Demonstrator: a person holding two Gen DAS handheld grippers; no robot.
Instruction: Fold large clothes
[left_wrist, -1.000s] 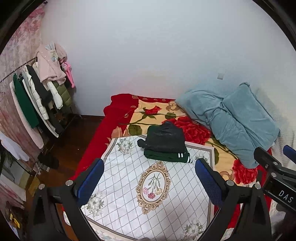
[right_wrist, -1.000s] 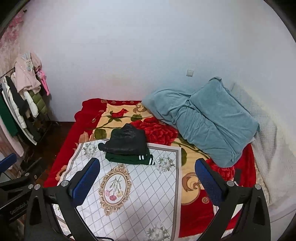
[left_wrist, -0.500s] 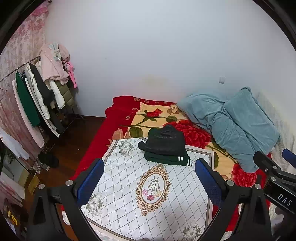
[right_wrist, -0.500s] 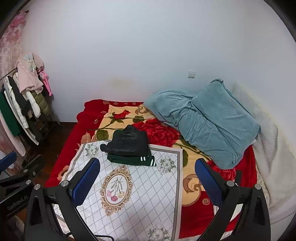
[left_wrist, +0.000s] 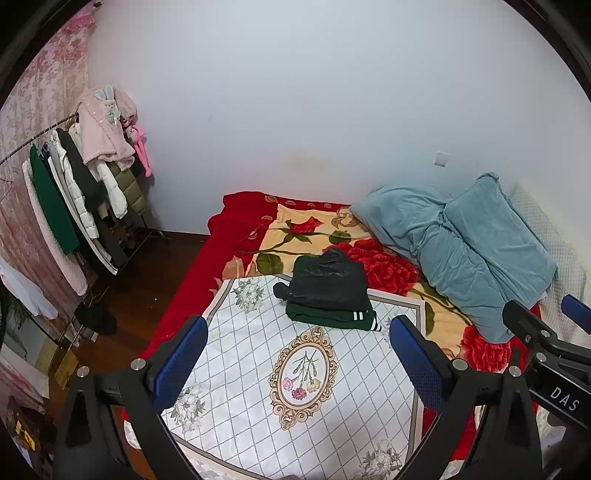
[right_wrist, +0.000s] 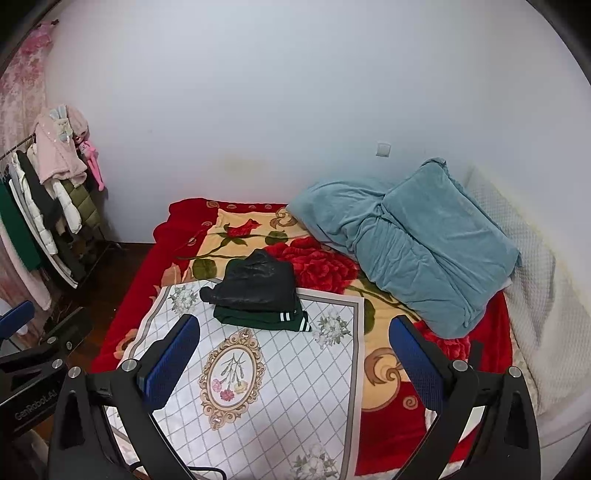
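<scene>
Covering most of the room was a bed (left_wrist: 229, 236) with a red flower blanket, and a white mat (left_wrist: 258, 369) lay on top. A blue quilt (left_wrist: 461, 240) was bunched by the wall. At the mat's far edge sat the clothes (left_wrist: 328, 291), already folded: a black piece stacked on a green one with white stripes. The folding looked done. Nothing else waited on the mat. The left gripper (left_wrist: 295, 362) and right gripper (right_wrist: 293, 362) hung above, well apart from the pile, fingers wide and holding nothing.
</scene>
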